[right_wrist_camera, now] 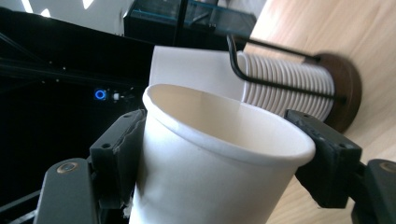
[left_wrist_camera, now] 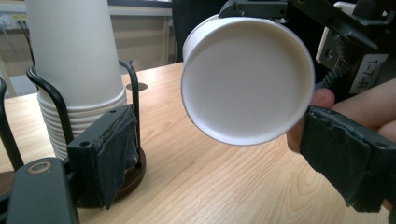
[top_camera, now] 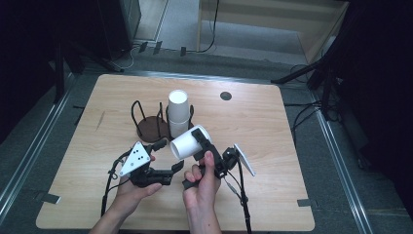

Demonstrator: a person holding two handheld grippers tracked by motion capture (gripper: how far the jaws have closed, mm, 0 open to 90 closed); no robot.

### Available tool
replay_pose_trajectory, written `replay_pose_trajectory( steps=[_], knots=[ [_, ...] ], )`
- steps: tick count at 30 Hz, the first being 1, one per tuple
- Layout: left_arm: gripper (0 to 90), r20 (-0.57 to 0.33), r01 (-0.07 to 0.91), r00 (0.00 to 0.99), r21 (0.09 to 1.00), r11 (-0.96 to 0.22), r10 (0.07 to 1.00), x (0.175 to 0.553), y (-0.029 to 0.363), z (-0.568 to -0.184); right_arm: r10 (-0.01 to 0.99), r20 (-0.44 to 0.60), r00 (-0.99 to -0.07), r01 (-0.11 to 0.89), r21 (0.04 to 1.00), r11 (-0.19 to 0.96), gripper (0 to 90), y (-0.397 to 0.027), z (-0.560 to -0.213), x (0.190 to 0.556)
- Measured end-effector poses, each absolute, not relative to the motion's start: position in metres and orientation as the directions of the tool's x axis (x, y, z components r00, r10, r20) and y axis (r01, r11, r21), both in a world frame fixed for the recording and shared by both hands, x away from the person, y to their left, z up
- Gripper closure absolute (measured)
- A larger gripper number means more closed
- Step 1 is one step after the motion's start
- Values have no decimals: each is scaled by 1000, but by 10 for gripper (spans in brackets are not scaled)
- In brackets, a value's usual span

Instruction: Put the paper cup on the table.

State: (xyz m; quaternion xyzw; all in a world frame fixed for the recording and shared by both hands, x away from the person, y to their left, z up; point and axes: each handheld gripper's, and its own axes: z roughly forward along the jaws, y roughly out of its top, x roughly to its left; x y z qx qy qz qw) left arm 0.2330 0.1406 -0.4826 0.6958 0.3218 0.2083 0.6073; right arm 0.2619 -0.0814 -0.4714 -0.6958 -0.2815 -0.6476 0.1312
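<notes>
Cup stack (left_wrist_camera: 74,60) top cropped; rack (top_camera: 148,127) base partly hidden.

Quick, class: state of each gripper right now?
Left gripper: open, holding nothing.
Right gripper: shut on the white paper cup, held on its side above the table.

My left gripper (left_wrist_camera: 224,172) sits wide apart, nothing between its jaws. A white paper cup (left_wrist_camera: 247,79) floats ahead, bottom facing me, clamped by the other gripper (left_wrist_camera: 336,42). At left, stacked cups (left_wrist_camera: 77,74) in a black wire holder (left_wrist_camera: 133,107) on the tabletop (left_wrist_camera: 201,182).
</notes>
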Motion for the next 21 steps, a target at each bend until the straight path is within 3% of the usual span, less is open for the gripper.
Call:
replay_pose_trajectory(
  steps=[21],
  knots=[
    [91,-94,213,699,974,-81,709,235,157,-479,516,841,-165,427,532,-731,258,-85,-444,252]
  ],
)
